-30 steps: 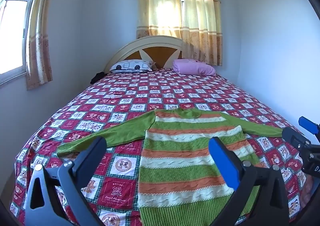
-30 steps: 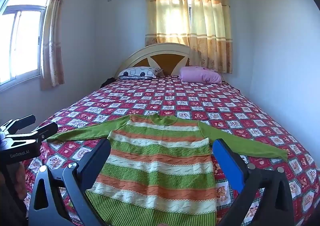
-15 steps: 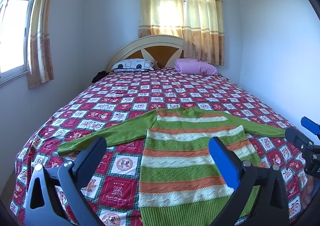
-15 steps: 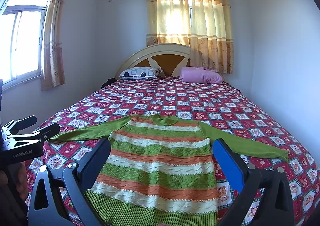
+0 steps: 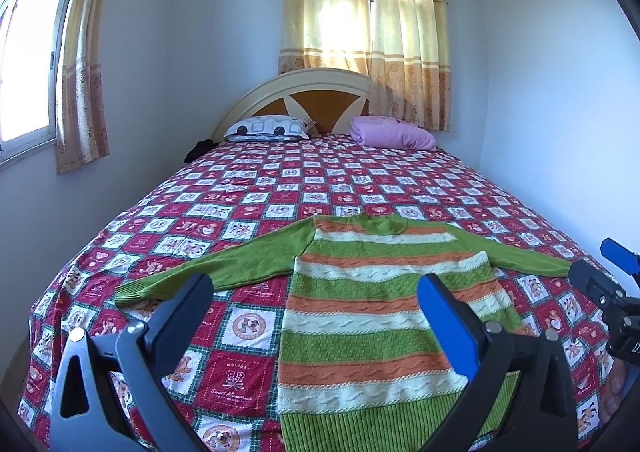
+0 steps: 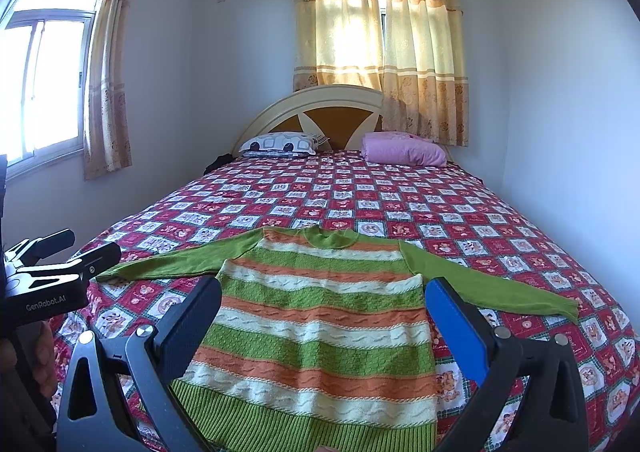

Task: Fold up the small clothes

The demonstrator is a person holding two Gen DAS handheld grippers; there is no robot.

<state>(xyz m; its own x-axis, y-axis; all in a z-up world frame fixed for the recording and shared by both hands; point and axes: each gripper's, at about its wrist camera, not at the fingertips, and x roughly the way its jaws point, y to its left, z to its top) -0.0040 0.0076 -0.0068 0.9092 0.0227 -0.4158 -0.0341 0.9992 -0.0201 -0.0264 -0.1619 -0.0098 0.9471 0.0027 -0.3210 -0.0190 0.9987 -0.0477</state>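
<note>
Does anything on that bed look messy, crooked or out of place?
Nothing stands out. The striped sweater lies flat on the checked bedspread, sleeves spread to both sides, unfolded. Two pillows sit at the headboard. Both grippers hover open, holding nothing.

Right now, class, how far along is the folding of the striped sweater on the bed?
Done: the sweater lies flat and face up on the bedspread, both green sleeves spread wide. In hand: nothing; the left claw and right claw hang open above the hem, gripping no cloth. Left: every fold, since no sleeve or side has been turned in.
</note>
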